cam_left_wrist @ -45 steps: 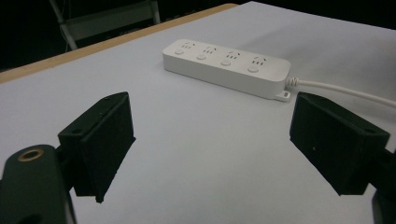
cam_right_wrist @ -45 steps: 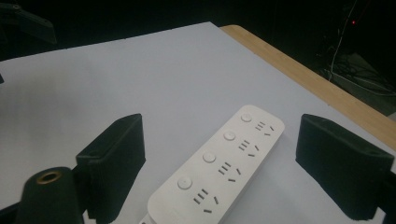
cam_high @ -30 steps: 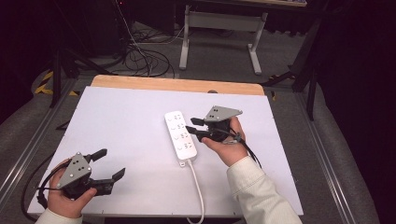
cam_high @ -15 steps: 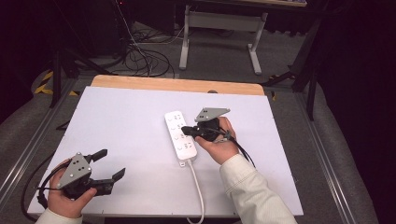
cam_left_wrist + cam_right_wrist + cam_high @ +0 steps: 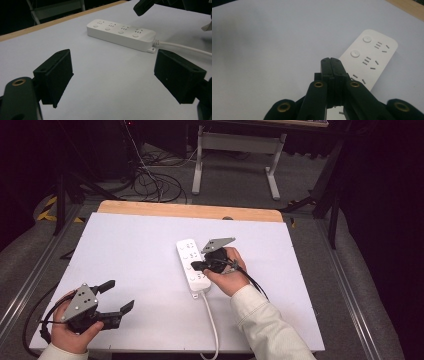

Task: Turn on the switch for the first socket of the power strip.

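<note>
— Where's the power strip [image 5: 192, 265]?

— Mid-desk [image 5: 125, 250], flat, its white cord [image 5: 212, 320] trailing toward the near edge.

— And the right hand-held gripper [image 5: 196, 266]?

— Jaws pressed together, empty, tip right over the strip's sockets.

— The left one?

— The left hand-held gripper [image 5: 116, 296] sits at the near left corner, jaws wide apart, well away from the strip.

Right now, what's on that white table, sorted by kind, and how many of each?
Power strip, white, with its cord: 1
Hand-held claw: 2, the left claw open near the table's front left corner, the right claw shut above the strip
Total: 3
</note>
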The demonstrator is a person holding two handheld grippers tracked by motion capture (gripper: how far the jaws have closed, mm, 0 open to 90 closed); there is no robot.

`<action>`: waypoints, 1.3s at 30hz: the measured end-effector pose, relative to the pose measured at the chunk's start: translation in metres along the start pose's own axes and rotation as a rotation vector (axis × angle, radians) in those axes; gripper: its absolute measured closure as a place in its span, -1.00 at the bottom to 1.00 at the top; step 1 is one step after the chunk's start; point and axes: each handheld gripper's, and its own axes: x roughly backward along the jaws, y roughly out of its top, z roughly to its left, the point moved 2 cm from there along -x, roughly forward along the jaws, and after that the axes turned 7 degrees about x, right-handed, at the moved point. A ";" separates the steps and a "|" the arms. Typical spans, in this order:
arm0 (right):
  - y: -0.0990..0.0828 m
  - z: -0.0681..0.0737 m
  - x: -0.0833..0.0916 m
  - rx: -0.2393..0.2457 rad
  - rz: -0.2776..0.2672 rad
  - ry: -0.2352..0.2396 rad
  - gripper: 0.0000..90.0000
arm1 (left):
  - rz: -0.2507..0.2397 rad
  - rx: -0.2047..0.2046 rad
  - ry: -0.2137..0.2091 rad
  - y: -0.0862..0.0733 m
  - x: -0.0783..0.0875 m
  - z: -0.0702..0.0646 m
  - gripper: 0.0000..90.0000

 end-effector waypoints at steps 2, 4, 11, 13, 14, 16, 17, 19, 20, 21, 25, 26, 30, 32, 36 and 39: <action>-0.001 0.001 -0.004 0.001 0.019 0.002 1.00 | 0.000 0.000 0.000 0.000 0.000 0.000 -0.65; -0.002 0.001 -0.008 0.002 0.035 0.001 1.00 | 0.000 0.001 0.001 0.000 0.000 0.000 -0.65; -0.008 0.002 -0.018 0.009 0.079 0.007 1.00 | -0.001 0.002 -0.001 0.000 0.000 0.000 -0.65; -0.009 0.003 -0.020 0.004 0.084 0.007 1.00 | -0.001 -0.002 0.001 0.000 0.001 0.001 -0.65; -0.009 0.003 -0.020 0.004 0.084 0.007 1.00 | -0.001 -0.002 0.001 0.000 0.001 0.000 -0.65; -0.011 0.003 -0.023 0.002 0.092 0.009 1.00 | 0.000 0.002 -0.001 0.000 0.000 0.000 -0.65; -0.012 0.004 -0.023 0.004 0.096 0.010 1.00 | 0.000 0.002 -0.001 0.000 0.000 0.000 -0.65; -0.012 0.004 -0.025 0.006 0.102 0.010 1.00 | 0.002 0.000 -0.001 0.000 0.000 0.000 -0.65; -0.012 0.005 -0.025 0.007 0.108 0.011 1.00 | 0.002 0.000 -0.001 0.000 0.000 0.000 -0.65; -0.012 0.005 -0.025 0.007 0.112 0.009 1.00 | 0.001 -0.001 0.000 0.000 0.000 0.000 -0.65; -0.014 0.005 -0.027 0.005 0.127 0.004 1.00 | 0.002 0.000 -0.001 0.000 0.000 0.000 -0.65; -0.014 0.005 -0.028 0.009 0.130 0.007 1.00 | 0.002 0.000 -0.001 0.000 0.000 0.000 -0.65; -0.015 0.005 -0.030 0.010 0.139 0.009 1.00 | 0.003 0.001 -0.001 0.000 0.000 0.000 -0.65; -0.015 0.006 -0.030 0.006 0.142 0.005 1.00 | 0.002 0.000 0.000 0.000 0.000 0.000 -0.65; -0.015 0.006 -0.031 0.008 0.151 0.002 1.00 | 0.003 0.001 -0.001 0.000 0.000 0.000 -0.65; -0.016 0.006 -0.031 0.007 0.150 0.003 1.00 | 0.002 0.001 0.000 0.000 0.000 0.000 -0.65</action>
